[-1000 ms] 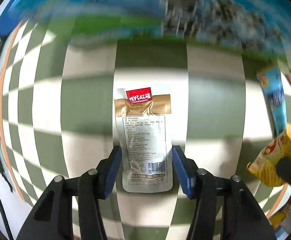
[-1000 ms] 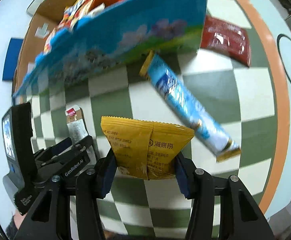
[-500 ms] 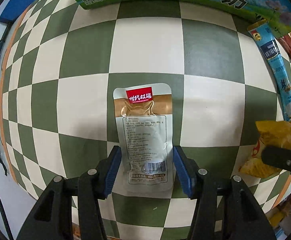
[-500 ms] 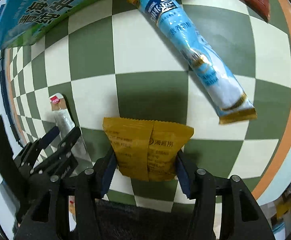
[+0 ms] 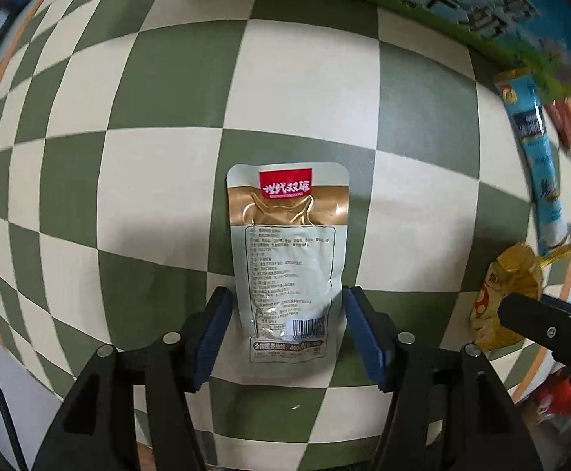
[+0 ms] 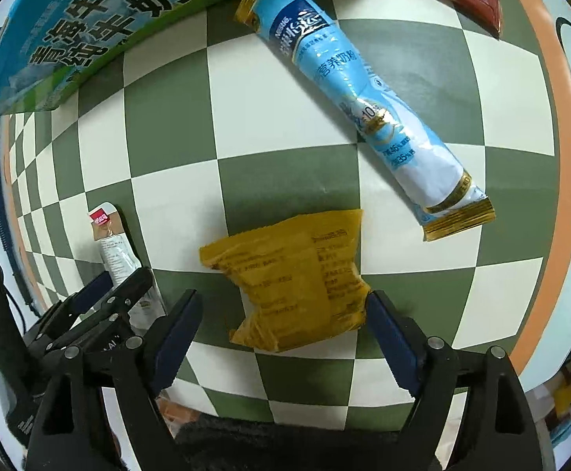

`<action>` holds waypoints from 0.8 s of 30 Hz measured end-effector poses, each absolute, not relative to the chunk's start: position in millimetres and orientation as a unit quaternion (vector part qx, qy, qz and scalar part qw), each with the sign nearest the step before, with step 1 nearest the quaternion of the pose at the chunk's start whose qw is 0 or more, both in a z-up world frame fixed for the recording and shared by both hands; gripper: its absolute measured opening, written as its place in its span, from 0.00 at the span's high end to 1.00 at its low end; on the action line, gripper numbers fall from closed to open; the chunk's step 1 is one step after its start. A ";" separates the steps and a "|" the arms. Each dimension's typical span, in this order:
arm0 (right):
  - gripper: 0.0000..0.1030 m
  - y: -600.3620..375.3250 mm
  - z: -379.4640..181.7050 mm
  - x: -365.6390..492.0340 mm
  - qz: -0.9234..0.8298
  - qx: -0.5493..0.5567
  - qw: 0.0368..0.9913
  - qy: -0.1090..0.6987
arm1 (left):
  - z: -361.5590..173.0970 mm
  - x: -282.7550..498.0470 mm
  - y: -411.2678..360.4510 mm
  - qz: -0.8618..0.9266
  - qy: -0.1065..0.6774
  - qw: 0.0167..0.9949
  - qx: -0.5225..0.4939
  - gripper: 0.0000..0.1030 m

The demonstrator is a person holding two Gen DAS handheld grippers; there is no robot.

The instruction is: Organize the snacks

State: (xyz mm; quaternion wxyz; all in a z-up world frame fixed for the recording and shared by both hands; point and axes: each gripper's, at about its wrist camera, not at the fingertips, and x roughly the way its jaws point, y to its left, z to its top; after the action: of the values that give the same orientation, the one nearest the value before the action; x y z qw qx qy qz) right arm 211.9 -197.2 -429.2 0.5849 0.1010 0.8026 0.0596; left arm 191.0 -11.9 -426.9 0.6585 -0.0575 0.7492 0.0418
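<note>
We hold the left claw (image 5: 287, 327) spread around the grey pouch (image 5: 288, 259) lying flat on the checkered desk (image 5: 309, 110); our right claw (image 6: 281, 333) gapes, the yellow packet (image 6: 297, 278) lying loose between its fingers.

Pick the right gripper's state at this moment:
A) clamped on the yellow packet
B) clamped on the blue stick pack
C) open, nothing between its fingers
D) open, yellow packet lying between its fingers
D: the right gripper is spread wide, and the yellow packet lies on the checkered cloth with a clear gap at the left finger.
</note>
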 end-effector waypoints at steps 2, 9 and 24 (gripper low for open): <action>0.22 -197.0 -430.3 209.8 0.056 0.098 0.589 0.801 | -426.6 189.8 -14.5 0.046 0.748 0.661 -0.050 0.50; 0.44 -193.1 -432.1 202.5 0.057 0.078 0.601 0.794 | -424.4 184.0 -15.9 0.054 0.746 0.663 -0.045 0.51; 0.53 -212.4 -415.6 202.9 0.080 0.085 0.615 0.780 | -390.3 189.1 -51.3 0.040 0.732 0.679 -0.047 0.55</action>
State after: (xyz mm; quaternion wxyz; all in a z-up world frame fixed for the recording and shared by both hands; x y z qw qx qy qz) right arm 202.9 -212.4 -415.6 0.6154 0.0851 0.7795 0.0797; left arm 189.1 -51.3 -390.3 0.6787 -0.0468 0.7318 0.0398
